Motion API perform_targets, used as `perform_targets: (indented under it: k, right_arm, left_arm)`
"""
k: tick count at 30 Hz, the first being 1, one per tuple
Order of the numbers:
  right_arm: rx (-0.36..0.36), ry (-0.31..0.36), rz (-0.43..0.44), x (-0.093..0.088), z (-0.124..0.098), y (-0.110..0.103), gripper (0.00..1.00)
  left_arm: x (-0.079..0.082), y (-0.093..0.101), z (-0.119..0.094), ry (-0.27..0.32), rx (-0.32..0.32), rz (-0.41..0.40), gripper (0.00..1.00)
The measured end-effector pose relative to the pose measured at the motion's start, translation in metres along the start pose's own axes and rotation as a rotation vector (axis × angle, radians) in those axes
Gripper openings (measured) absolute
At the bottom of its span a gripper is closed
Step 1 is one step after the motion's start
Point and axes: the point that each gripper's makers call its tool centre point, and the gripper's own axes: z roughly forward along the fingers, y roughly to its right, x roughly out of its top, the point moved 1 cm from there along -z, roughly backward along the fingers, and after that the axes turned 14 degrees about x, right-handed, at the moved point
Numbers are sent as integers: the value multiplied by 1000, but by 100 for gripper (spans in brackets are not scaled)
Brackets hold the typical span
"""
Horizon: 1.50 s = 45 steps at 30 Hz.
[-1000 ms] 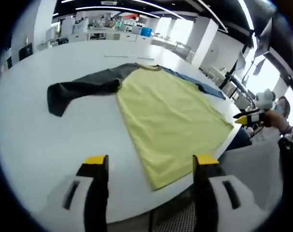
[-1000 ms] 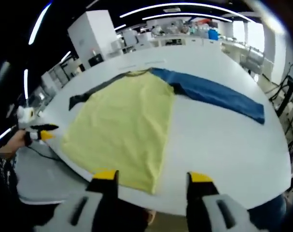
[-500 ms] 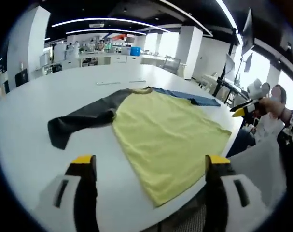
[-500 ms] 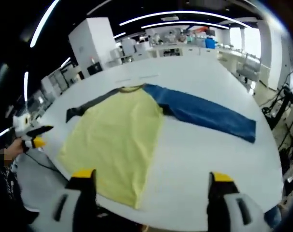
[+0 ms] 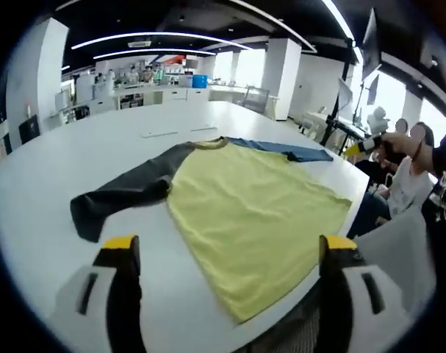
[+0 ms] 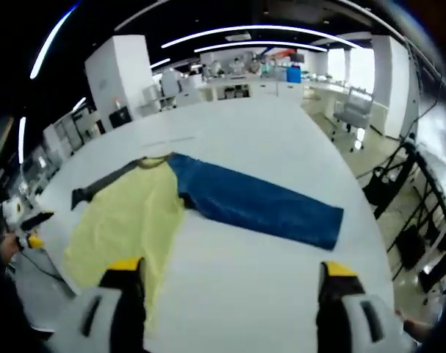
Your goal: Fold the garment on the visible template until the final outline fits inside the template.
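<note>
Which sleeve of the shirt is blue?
The sleeve stretched out ahead of the right gripper is blue. The other sleeve, lying ahead of the left gripper, is dark grey. The yellow body sits between them.

In the left gripper view the long blue sleeve (image 5: 281,148) of the yellow-bodied shirt is lying mostly hidden behind the yellow body (image 5: 248,213), only a strip showing near the far edge of the white worktop (image 5: 39,206). In the right gripper view the dark grey sleeve (image 6: 101,182) is showing too small to read its shape. No template outline is making itself out on the worktop.
</note>
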Motion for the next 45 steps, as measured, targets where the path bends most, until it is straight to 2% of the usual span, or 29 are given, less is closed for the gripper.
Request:
perform_targets:
  k: [2, 5, 6, 9, 11, 15, 16, 19, 21, 25, 28, 31, 37, 40, 41, 42, 45]
  right_arm:
    - [-24, 22, -1, 7, 2, 18, 95]
    - [-63, 16, -11, 9, 3, 36, 91]
    - [-95, 12, -15, 10, 3, 48, 88]
    - [-128, 33, -17, 16, 5, 64, 80]
    - [-138, 42, -16, 18, 7, 65, 73]
    - [-167, 16, -15, 23, 17, 93, 61]
    - [-162, 3, -9, 19, 18, 90, 58]
    - [-173, 13, 32, 15, 24, 100, 48]
    - [-191, -13, 59, 8, 27, 109, 46]
    - [-224, 1, 109, 0, 34, 122, 41]
    - [-236, 13, 180, -7, 34, 131, 40]
    - [-245, 9, 179, -10, 37, 143, 37]
    - [-287, -39, 170, -16, 34, 142, 27]
    - [-294, -30, 179, -20, 35, 144, 20]
    - [-290, 7, 191, -15, 37, 142, 19]
    - [-291, 14, 186, -13, 37, 141, 20]
    - [-332, -30, 176, -16, 36, 150, 20]
  left_arm:
    - [0, 0, 1, -2, 3, -9, 99]
    - [1, 1, 1, -4, 9, -18, 99]
    - [1, 2, 1, -4, 9, -16, 99]
    - [3, 1, 2, 12, 26, -16, 99]
    - [4, 2, 2, 10, 26, -16, 98]
    - [8, 4, 3, 27, 25, -29, 96]
    - [8, 4, 3, 26, 25, -29, 96]
    - [7, 2, 4, 29, 30, -11, 91]
    - [6, 1, 3, 31, 34, -2, 85]
    - [1, 0, 1, 30, 39, 10, 84]
    - [0, 1, 1, 29, 38, -3, 83]
    - [-1, 2, 0, 22, 49, -10, 83]
    - [2, 5, 0, 28, 50, -19, 83]
    - [3, 7, 0, 27, 44, -2, 82]
    - [3, 8, -1, 27, 43, 3, 81]
    - [3, 8, 0, 26, 45, 3, 81]
    - [4, 11, 0, 27, 46, 4, 81]
